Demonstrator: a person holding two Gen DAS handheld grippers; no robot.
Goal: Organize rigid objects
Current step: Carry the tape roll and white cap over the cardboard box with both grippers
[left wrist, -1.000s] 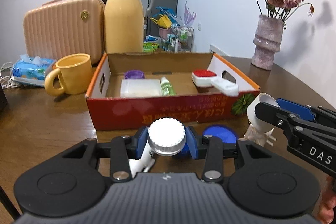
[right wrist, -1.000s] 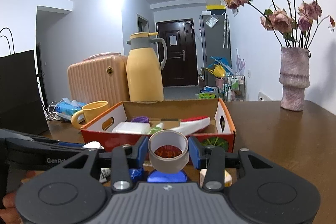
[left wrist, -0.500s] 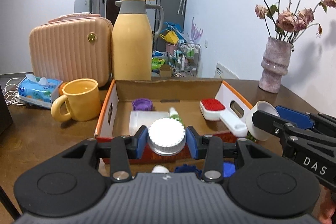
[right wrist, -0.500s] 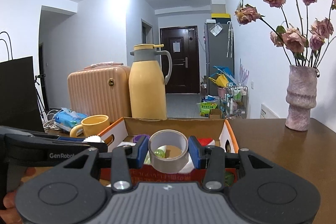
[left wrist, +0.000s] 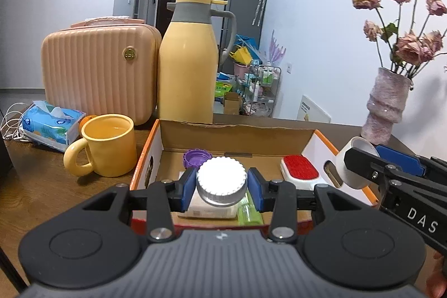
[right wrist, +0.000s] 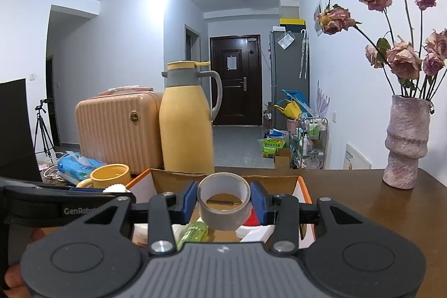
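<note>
Left wrist view, read left to right: tissue pack (left wrist: 51,122) at the table's far left edge, then a yellow mug (left wrist: 107,145) with its handle turned toward the camera, standing just beside the cardboard box (left wrist: 321,141). Behind them a ribbed peach case (left wrist: 97,69) and a tall yellow thermos (left wrist: 188,63). Left gripper (left wrist: 222,185) is nearly closed, blue pads pressed on both sides of a white ribbed cap (left wrist: 221,180) of a jar; the jar hangs above the box's near half. In the box: purple lid (left wrist: 195,157) at the back, a white flat container and a green tube (left wrist: 248,212) partly hidden under the jar, a red-topped brush (left wrist: 299,168) toward the right wall. Far right: the other gripper's arm enters frame carrying a pale roll; a pink vase (left wrist: 387,105) with dried roses stands behind it.

Right wrist view: left gripper's arm at the left edge, white cap just visible. Right gripper (right wrist: 223,203) is closed narrowly on a grey tape roll (right wrist: 223,204), pads on its outer sides, hole facing the camera, held over the box (right wrist: 303,187). Vase (right wrist: 406,143) on the table (right wrist: 363,203) at right.
</note>
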